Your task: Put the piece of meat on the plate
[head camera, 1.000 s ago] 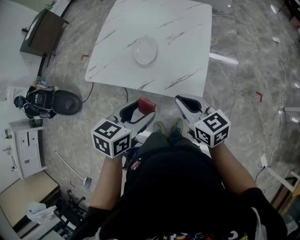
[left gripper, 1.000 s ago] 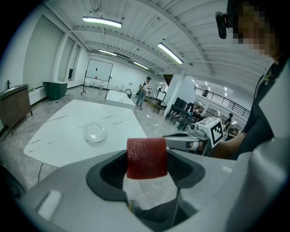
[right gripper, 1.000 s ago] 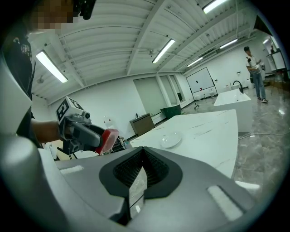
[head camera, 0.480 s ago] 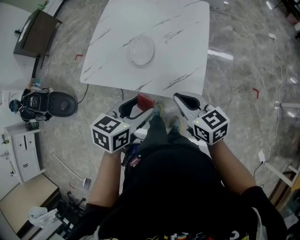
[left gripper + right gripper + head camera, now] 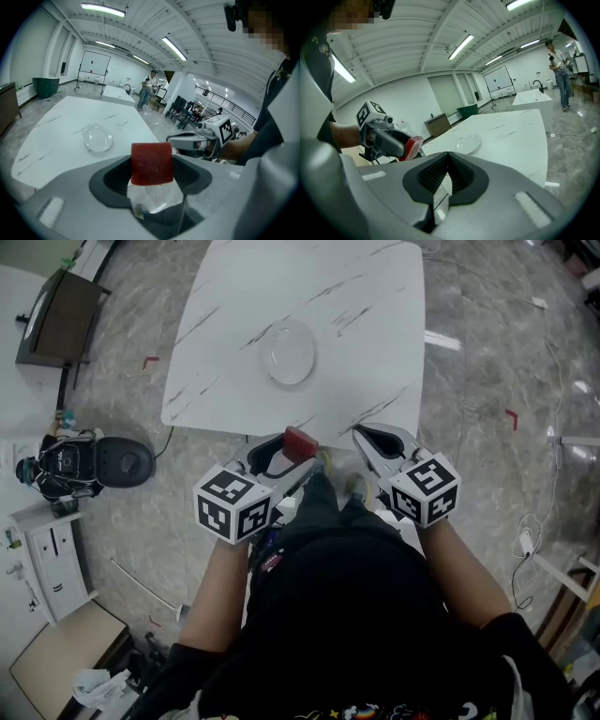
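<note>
A red block of meat sits between the jaws of my left gripper, which is shut on it just short of the white marble table's near edge. In the left gripper view the meat stands upright between the dark pads, with the clear glass plate beyond it. The plate lies empty near the table's middle. My right gripper hangs beside the left one, shut with nothing in it; its ribbed pads meet. From there I see the plate and the held meat.
A dark cabinet stands far left, with a black round device and bag on the floor and white drawers below them. Cables trail on the floor at right. People stand far off.
Both grippers have moved forward to the table's near edge, sinking a little. The meat stays held in the left gripper.
</note>
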A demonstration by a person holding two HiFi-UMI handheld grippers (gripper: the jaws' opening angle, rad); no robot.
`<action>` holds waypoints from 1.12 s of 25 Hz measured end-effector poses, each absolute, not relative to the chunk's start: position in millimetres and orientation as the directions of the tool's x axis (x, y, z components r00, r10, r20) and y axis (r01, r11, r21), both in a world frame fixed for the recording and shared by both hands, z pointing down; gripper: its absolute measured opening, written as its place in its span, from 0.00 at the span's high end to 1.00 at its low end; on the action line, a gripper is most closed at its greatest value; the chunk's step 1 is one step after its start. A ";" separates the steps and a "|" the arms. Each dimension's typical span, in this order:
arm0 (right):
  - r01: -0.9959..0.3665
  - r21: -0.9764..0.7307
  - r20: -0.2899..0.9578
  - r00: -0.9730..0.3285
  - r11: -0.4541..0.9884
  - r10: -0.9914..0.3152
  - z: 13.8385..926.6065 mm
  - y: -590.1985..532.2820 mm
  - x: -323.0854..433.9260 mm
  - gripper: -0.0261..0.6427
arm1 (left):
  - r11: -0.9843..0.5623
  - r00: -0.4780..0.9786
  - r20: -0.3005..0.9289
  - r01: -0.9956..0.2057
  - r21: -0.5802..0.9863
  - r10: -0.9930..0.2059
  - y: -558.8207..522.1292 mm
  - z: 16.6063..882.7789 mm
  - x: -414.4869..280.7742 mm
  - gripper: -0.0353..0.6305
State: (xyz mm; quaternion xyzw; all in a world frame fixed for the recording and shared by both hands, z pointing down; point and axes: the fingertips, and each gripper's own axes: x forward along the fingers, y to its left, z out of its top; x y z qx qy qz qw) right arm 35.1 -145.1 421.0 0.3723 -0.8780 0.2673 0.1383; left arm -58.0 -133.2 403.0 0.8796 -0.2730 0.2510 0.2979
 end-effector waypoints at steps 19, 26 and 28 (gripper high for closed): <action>-0.796 -0.384 0.505 -0.605 0.467 -0.616 445.9 -201.2 9.3 0.93 | -0.746 0.715 0.667 -0.558 0.364 -0.209 -234.4 448.9 -88.0 0.38; -0.814 -0.388 0.520 -0.580 0.432 -0.627 455.9 -220.4 4.3 0.93 | -0.778 0.698 0.699 -0.522 0.349 -0.155 -265.8 475.8 -88.1 0.38; -0.819 -0.389 0.526 -0.574 0.422 -0.628 459.5 -225.5 4.9 0.93 | -0.792 0.686 0.714 -0.509 0.337 -0.137 -275.4 485.2 -86.6 0.38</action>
